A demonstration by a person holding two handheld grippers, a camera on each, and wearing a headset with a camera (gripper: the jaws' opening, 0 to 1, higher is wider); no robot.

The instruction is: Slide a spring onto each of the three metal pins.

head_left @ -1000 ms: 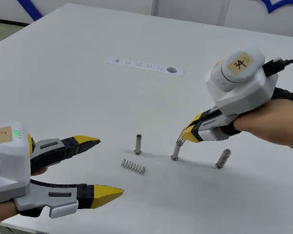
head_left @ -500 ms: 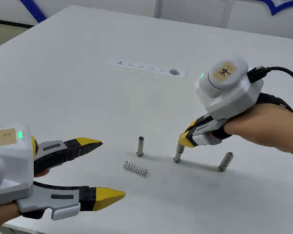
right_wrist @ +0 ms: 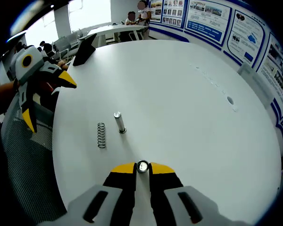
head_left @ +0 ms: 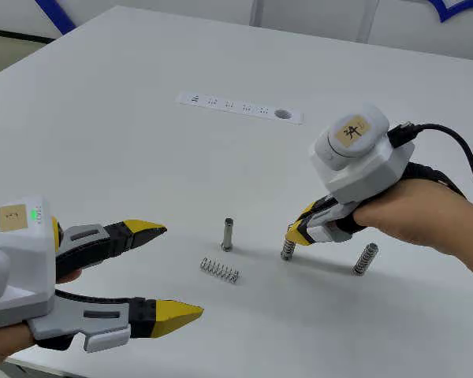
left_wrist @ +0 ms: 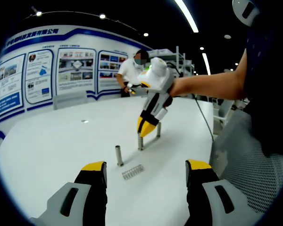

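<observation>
Surface (head_left: 126,150): white and broad; all items below are carried on it

Left gripper (head_left: 180,270): held at the near left, just above the surface; its yellow-tipped fingers (head_left: 146,227) are spread wide apart, with nothing between them

Right gripper (head_left: 293,235): held at the right and angled down; its fingers are closed on the threaded spring (head_left: 287,251) at the top of the middle pin (right_wrist: 142,165)

Socket strip (head_left: 240,107): white, laid flat at the far centre, well apart from the pins

Left pin (head_left: 227,235): stood upright and bare, left of the middle pin

Right spring (head_left: 366,258): stood nearly upright, leaning slightly, right of the middle pin

Loose spring (head_left: 220,270): laid on its side, just nearer than the left pin, untouched by either gripper
</observation>
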